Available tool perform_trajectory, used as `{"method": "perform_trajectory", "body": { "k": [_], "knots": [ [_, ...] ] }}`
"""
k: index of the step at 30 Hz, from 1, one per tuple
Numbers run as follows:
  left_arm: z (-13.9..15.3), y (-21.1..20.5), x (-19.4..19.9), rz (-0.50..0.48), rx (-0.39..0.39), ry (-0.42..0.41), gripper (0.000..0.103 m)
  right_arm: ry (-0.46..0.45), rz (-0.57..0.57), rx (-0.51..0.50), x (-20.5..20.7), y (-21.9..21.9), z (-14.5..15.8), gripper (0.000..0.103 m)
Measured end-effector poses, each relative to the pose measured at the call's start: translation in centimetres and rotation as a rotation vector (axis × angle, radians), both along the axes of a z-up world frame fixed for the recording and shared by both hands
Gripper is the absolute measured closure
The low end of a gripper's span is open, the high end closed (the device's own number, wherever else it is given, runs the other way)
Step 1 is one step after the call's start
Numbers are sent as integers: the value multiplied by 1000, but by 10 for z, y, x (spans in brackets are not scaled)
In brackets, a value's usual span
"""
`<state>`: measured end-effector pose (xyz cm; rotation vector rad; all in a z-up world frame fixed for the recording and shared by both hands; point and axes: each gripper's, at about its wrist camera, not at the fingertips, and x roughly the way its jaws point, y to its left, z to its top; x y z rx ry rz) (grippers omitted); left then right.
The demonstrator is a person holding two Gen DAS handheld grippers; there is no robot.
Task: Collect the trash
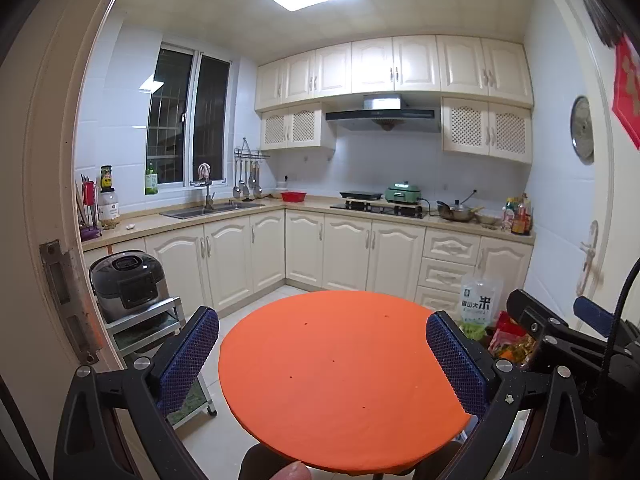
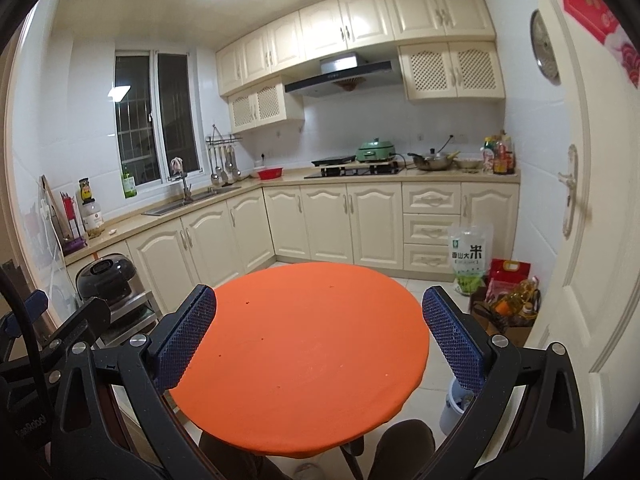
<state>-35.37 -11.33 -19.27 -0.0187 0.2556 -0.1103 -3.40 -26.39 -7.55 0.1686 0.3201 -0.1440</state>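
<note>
A round orange table (image 1: pixel 340 376) stands in front of me, also in the right wrist view (image 2: pixel 304 356). Only a few tiny dark specks (image 2: pixel 248 303) lie on its top. My left gripper (image 1: pixel 324 364) is open and empty, held above the table's near part. My right gripper (image 2: pixel 320 340) is open and empty, also above the table. The right gripper shows at the right edge of the left wrist view (image 1: pixel 560 332). A small grey bin (image 2: pixel 456 400) stands on the floor at the table's right, mostly hidden behind my right finger.
A rice cooker (image 1: pixel 128 284) sits on a metal cart at the left. A rice bag (image 2: pixel 470 258) and groceries (image 2: pixel 512 296) stand on the floor at the right by a white door (image 2: pixel 576 216). Cream cabinets and a counter (image 1: pixel 360 216) line the far walls.
</note>
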Motion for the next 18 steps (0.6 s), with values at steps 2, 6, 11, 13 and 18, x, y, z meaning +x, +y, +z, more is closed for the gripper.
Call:
{"method": "perform_trajectory", "body": {
  "k": [2,6,11,13,18],
  "knots": [
    [4,2,1,-3,-1,-2,1,-4,-6,-5,-3,2,0,0],
    [7,6,5,-3,-5,-5,1,-4,-16,-10,-7,2,0,0],
    [8,6,8,-2,-19,-1,1,-7,-22,-10,-11,3,1,0],
    [7,5,7,-6,-24,5,1,-7,-24,-12,-12,3,1,0],
    [9,4,11,-10,-27,14,1,-5,-20,-11,-14,2,1,0]
  ]
}}
